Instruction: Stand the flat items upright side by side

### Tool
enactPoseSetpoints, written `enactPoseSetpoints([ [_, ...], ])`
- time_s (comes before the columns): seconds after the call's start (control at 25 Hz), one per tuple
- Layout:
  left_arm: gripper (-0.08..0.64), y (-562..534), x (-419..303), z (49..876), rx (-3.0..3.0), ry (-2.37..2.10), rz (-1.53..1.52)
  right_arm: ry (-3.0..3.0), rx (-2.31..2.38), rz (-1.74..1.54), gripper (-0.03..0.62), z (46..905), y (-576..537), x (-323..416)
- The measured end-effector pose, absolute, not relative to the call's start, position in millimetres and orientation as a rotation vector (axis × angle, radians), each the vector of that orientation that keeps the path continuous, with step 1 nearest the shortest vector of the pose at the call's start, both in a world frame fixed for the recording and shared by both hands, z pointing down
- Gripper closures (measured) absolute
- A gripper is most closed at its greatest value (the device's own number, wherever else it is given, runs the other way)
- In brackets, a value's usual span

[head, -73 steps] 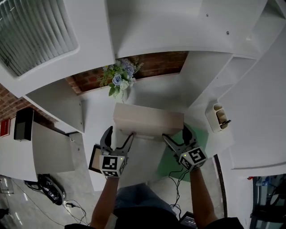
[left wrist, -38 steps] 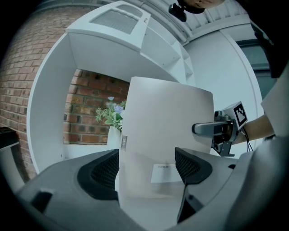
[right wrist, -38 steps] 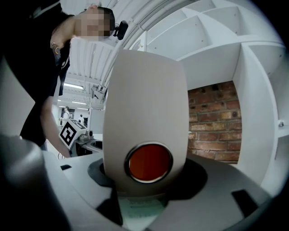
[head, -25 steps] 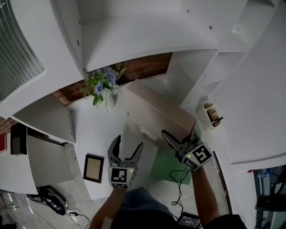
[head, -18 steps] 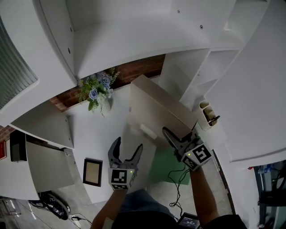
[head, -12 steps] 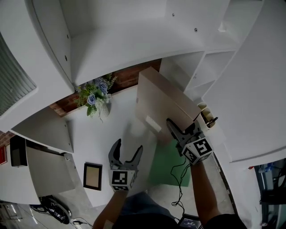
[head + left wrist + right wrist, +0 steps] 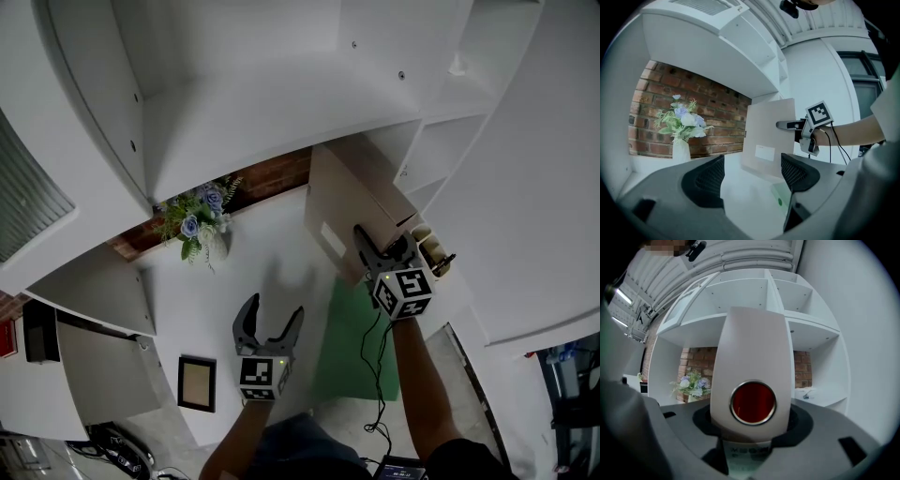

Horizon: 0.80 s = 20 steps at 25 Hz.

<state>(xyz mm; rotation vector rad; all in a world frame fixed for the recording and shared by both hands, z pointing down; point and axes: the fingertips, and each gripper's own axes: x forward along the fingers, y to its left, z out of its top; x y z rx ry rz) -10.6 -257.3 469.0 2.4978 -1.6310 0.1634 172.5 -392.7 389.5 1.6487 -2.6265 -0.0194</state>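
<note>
My right gripper is shut on the spine end of a flat beige file box. The box stands on edge above the white desk, next to the shelf unit. In the right gripper view its spine with a round red-backed hole fills the middle, clamped between my jaws. The left gripper view shows the box's broad side with a white label and the right gripper on it. My left gripper is open and holds nothing, well short of the box. A flat green item lies on the desk under my right arm.
A vase of flowers stands at the brick back wall. A framed picture lies flat near the desk's left front. A white pen holder sits just right of the box. White shelf compartments rise behind and to the right.
The box has swung from lying across the desk to standing on edge and has moved right toward the shelves with my right gripper. My left gripper stays off it, open, nearly where it was.
</note>
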Motion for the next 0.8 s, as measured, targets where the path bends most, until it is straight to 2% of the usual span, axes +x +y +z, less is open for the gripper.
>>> enactPoseSetpoints([
  [0.52, 0.199, -378, 6, 461, 2.543, -1.571, 0.232, -2.528, 1.764, 0.004, 0.341, 421, -434, 167],
  [0.8, 0.199, -407, 20, 465, 2.559, -1.542, 0.246, -2.49, 1.801, -0.044, 0.341, 432, -457, 164],
])
